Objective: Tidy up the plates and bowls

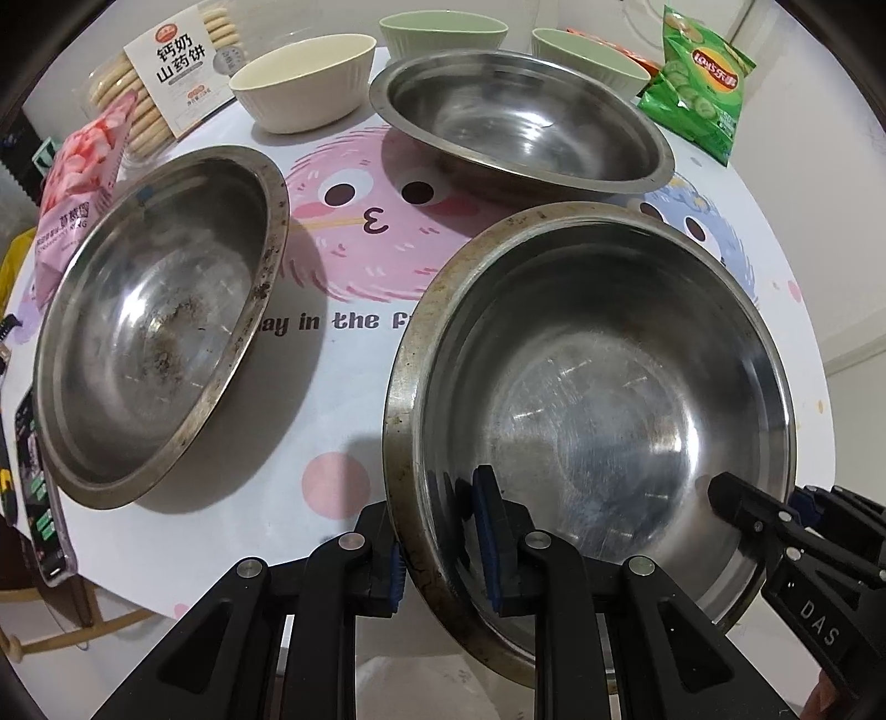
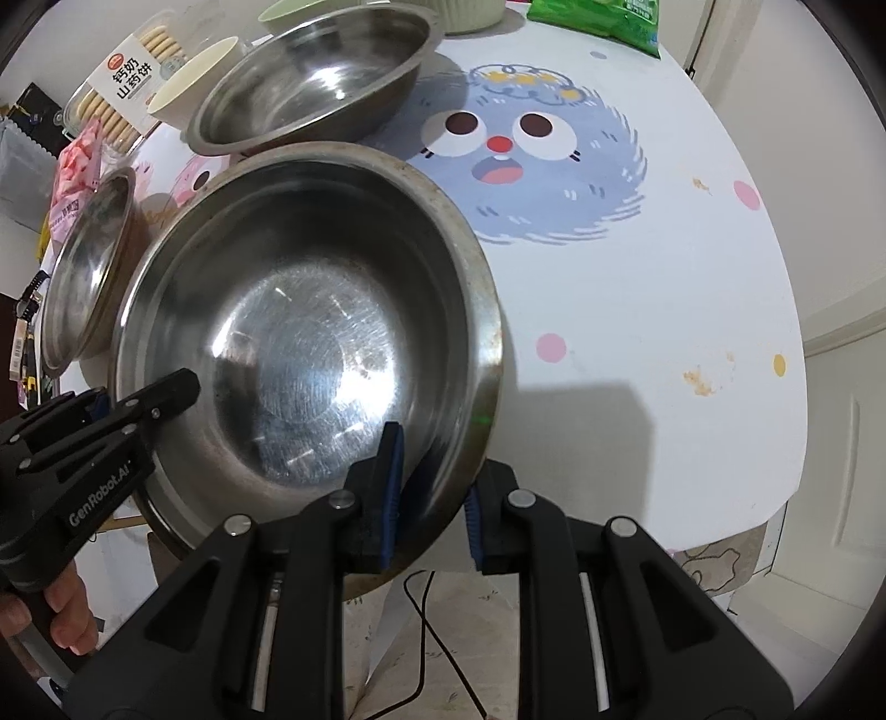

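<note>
A large steel bowl [image 1: 598,399] is held at the table's near edge, tilted; it also shows in the right wrist view [image 2: 310,332]. My left gripper [image 1: 443,548] is shut on its left rim, one finger inside and one outside. My right gripper [image 2: 432,498] is shut on its right rim the same way, and shows in the left wrist view [image 1: 736,498]. A second steel bowl [image 1: 155,327] sits to the left. A third steel bowl [image 1: 526,122] sits behind. A cream bowl [image 1: 302,80] and two green bowls [image 1: 443,33] [image 1: 587,52] stand at the back.
The round table [image 2: 637,332] has a cartoon-print cover. A biscuit pack [image 1: 166,83] and a pink snack bag [image 1: 77,188] lie at the back left. A green crisp bag [image 1: 698,77] lies at the back right. A cable [image 2: 432,637] hangs below the table edge.
</note>
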### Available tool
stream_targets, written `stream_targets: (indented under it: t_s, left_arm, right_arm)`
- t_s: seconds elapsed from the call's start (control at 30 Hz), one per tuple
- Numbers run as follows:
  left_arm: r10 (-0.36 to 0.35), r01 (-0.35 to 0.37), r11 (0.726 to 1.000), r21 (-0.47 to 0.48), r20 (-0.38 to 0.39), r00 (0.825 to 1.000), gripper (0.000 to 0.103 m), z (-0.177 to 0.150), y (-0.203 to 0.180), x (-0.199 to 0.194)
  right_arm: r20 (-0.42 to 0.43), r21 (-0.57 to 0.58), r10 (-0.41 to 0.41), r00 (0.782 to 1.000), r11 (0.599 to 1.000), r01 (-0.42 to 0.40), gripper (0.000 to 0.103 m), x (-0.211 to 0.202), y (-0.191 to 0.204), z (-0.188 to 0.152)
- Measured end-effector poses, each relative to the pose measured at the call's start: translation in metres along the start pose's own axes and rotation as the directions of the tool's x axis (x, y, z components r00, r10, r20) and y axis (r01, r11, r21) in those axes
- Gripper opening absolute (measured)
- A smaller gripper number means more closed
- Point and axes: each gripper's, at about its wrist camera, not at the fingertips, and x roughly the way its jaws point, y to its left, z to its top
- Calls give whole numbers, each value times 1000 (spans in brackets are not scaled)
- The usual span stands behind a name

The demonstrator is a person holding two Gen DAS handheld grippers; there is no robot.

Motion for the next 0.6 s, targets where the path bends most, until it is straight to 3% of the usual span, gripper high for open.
stream_targets:
  t_s: [0.17,0.2,0.23,0.27,0.3,0.33,0.4,0.6]
  left_arm:
    - [6,-6,1000,26,2,1000,26,-1,-4,1]
    - [5,-5,1000,27,1,1000,33,-1,-2,0]
    - [4,-4,1000,27,0,1000,50,-1,-2,0]
    - [-3,3,1000,27,0,1000,62,-2,0,-1]
    - [-12,12,1000,23,3,1000,80,-4,2,-3]
    - [-21,21,1000,19,9,1000,86,-5,5,-6]
    - [-24,24,1000,21,15,1000,86,-8,9,-12]
    - [18,-21,999,50,64,998,86,-12,22,-42]
  right_arm:
    - [12,-9,-16,1000,1000,16,23,-3,1,-4]
    - [12,-12,-24,1000,1000,24,24,-3,2,-4]
    - [14,-13,-31,999,999,31,24,-4,3,-4]
    - [15,-11,-35,999,999,35,25,-3,6,-3]
    - [16,-14,-40,999,999,40,30,-4,7,-4]
    - [21,-19,-47,999,999,48,40,-4,9,-3]
    - [33,-29,-55,998,998,56,57,-7,14,-3]
    - [74,-40,-84,994,995,87,59,-28,14,-2]
